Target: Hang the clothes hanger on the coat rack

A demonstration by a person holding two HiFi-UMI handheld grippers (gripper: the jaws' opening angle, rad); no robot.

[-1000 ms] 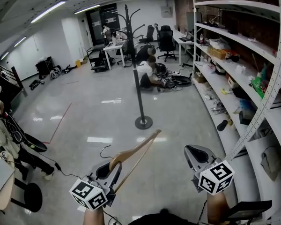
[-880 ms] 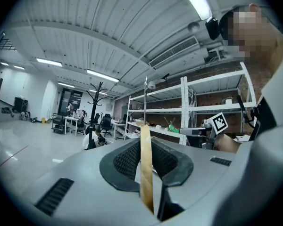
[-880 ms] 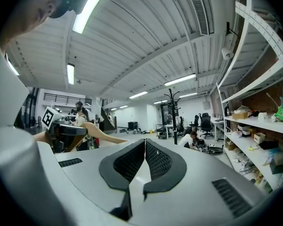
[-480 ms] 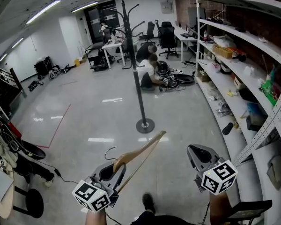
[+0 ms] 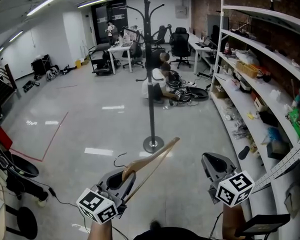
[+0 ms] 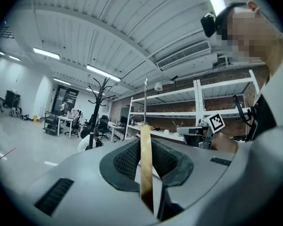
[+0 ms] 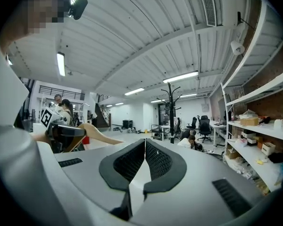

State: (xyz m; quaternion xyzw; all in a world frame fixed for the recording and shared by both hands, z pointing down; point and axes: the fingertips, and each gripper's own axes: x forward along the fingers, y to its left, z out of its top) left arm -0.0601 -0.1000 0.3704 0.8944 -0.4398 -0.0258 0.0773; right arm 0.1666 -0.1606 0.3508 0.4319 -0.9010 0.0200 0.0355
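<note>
Left tongs [image 5: 121, 178] at 7 o'clock, clamped on the wooden hanger [image 5: 152, 159] near its neck. The hanger arm angles up toward 1 o'clock and its wire hook [image 5: 119, 159] curls off toward 10 o'clock. Right tongs [image 5: 211, 163] at 5 o'clock, nothing in them. Black coat rack [image 5: 149, 84] stands at 12 o'clock on the grey floor [image 5: 80, 119], apart from the hanger tip. Crouching person [image 5: 155, 79] behind the rack. Shelving [image 5: 270, 59] along 3 o'clock.

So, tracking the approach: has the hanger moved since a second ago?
Yes, toward the coat rack: its base now sits lower in the head view, nearer the hanger.
</note>
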